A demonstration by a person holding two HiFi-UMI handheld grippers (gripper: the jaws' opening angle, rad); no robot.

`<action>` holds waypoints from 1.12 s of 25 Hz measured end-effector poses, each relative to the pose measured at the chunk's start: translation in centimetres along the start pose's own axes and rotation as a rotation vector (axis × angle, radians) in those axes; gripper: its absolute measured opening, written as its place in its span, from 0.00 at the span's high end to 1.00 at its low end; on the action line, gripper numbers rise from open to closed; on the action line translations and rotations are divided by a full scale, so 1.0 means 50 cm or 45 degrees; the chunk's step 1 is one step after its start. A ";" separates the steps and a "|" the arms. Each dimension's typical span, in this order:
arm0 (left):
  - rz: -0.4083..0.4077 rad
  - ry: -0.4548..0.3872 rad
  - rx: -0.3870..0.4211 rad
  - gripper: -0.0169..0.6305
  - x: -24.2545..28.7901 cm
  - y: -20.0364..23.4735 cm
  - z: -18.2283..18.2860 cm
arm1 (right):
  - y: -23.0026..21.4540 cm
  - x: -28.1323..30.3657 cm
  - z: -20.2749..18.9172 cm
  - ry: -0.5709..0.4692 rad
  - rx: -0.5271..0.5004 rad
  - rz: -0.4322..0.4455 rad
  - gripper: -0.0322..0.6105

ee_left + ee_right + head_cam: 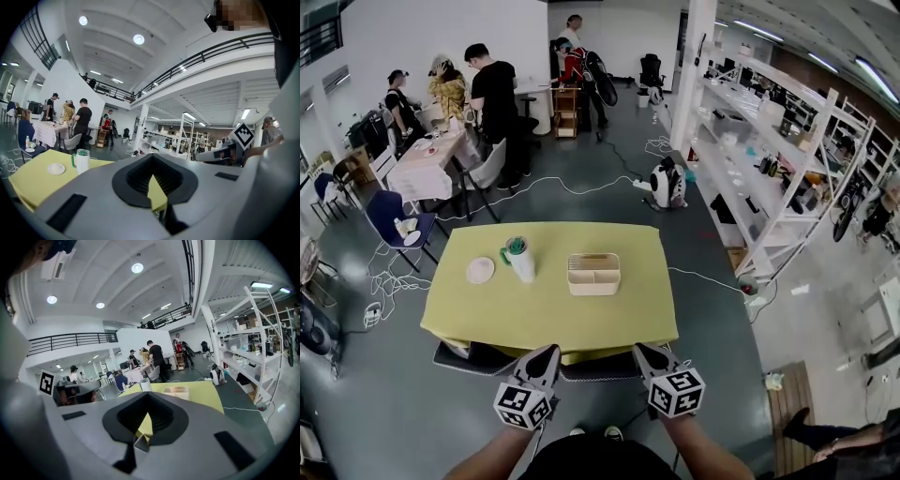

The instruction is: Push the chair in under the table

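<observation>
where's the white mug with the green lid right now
In the head view the mug stands on the left half of the yellow table, between the small white plate on its left and the beige box on its right.

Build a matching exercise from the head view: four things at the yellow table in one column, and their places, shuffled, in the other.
Things:
1. white plate
2. white mug with green handle
3. cream divided tray
4. dark chair

Places:
A. right of the mug, near the middle of the table
B. at the table's near edge, partly under it
C. farthest left on the tabletop
D. between the plate and the tray

Pairs: 1-C, 2-D, 3-A, 4-B
</observation>
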State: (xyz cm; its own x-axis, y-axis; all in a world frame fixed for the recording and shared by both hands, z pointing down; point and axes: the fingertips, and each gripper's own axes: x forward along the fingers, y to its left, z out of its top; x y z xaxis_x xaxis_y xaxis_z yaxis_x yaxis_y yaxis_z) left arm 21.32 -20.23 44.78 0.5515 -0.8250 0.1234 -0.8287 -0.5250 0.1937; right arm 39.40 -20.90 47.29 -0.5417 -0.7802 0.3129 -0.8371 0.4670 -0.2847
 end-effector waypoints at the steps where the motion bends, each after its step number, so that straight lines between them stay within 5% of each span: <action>1: 0.000 0.001 0.000 0.96 -0.001 -0.001 0.001 | -0.001 -0.001 -0.001 0.003 0.005 -0.003 0.93; 28: -0.053 0.045 -0.062 0.96 -0.010 -0.025 -0.016 | -0.002 -0.022 0.000 0.016 0.000 -0.025 0.93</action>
